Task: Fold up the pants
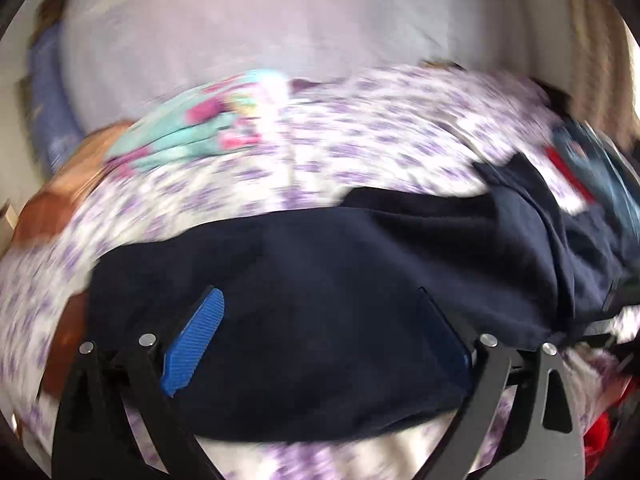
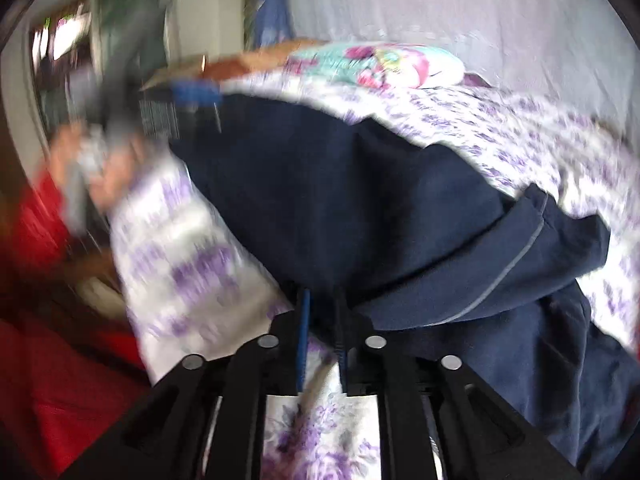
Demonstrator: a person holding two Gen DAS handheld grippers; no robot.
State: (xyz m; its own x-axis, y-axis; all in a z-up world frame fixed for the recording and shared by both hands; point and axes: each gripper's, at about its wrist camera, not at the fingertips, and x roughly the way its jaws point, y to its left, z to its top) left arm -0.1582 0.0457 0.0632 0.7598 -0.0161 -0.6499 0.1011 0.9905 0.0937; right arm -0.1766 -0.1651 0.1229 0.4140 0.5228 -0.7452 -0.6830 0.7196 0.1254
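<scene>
Soft, limp navy pants (image 2: pixel 352 200) sprawl across the floral bedspread (image 2: pixel 520 140); right gripper (image 2: pixel 322 320) pinches a fold, left gripper (image 1: pixel 320 340) spread; best held by hems.

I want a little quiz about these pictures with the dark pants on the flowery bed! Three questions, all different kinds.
1. True or false: the right gripper is pinching the navy blue fabric pants.
2. The left gripper's blue fingers are: A) wide apart B) pressed together.
3. Fill in: the pants lie on a white bedsheet printed with ______ flowers.

Key: 1 true. 2 A. 3 purple.
</scene>
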